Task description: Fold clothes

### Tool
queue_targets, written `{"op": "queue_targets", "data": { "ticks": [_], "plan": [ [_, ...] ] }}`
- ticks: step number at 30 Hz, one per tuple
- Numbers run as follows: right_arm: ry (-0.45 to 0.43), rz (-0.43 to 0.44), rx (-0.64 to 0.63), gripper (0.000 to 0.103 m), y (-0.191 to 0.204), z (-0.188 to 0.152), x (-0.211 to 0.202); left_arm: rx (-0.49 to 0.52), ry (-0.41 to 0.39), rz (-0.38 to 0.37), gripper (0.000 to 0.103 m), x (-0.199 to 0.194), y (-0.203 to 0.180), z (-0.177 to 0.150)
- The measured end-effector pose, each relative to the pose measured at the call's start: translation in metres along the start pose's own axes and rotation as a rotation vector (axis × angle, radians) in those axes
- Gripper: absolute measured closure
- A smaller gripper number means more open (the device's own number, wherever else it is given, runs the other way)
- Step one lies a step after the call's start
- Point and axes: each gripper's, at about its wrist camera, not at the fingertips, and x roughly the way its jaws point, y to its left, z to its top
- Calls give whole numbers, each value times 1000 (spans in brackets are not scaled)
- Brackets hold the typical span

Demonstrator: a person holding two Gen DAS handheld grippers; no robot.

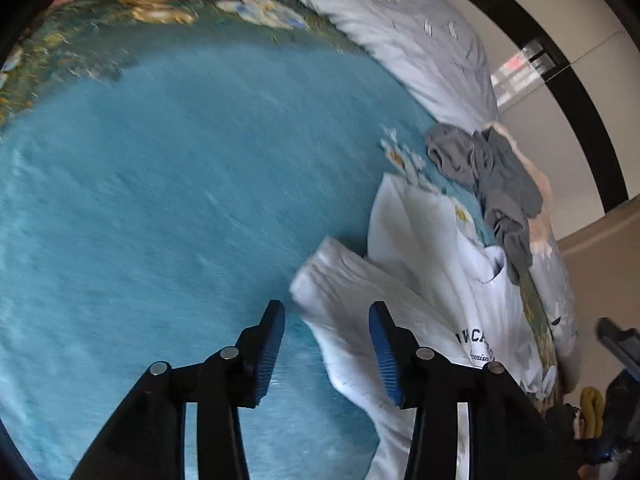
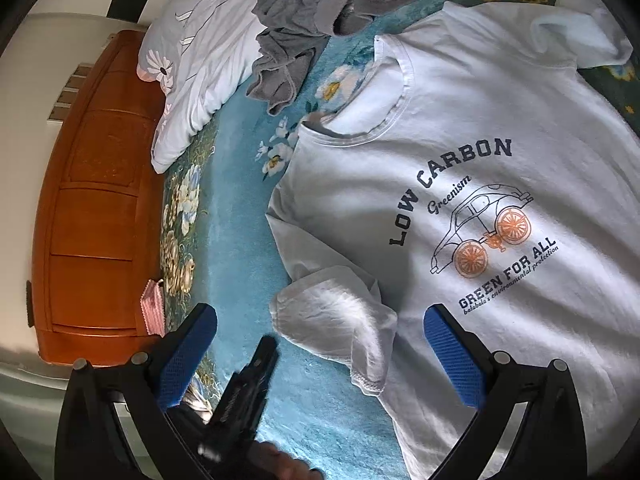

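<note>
A white T-shirt [image 2: 460, 92] printed "LOW CARBON" lies face up and spread out on the blue bedspread [image 2: 240, 248]. Its near sleeve [image 2: 332, 320] is folded over and rumpled. My right gripper [image 2: 320, 316] hovers above that sleeve, open wide, with nothing between its fingers. My left gripper [image 1: 326, 312] is open too, low over the bedspread. The sleeve's cuff [image 1: 340, 292] shows between its fingertips, and I cannot tell whether they touch it. The shirt's body [image 1: 440, 264] runs off to the right. In the right wrist view the left gripper [image 2: 267, 346] appears blurred, a hand [image 2: 284, 466] behind it.
A crumpled grey garment [image 2: 320, 12] lies beyond the collar, next to a pale flowered quilt [image 2: 200, 60]. A wooden headboard [image 2: 92, 220] borders the bed, with a pink checked cloth [image 2: 154, 312] at its foot. Open blue bedspread [image 1: 180, 180] stretches left of the shirt.
</note>
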Motion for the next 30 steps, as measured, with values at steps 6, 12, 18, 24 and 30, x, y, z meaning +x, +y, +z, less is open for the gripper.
{"op": "queue_targets", "data": {
  "ticks": [6,12,18,24,30],
  "plan": [
    [-1,13,-5,0,2,0,-2,-2,-67,51,94,-3,-5,-6],
    [14,23,-12,0,5,-1,0,-53,-252,54,97,-55,18,13],
    [10,15,-14,0,6,-3,0,-109,-385,190,97,-111,72,45],
    [14,0,-28,0,9,-5,4,-231,-487,322,97,-154,138,67],
    [20,-13,-60,0,15,-8,9,-264,-472,404,97,-145,167,71]
  ]
}}
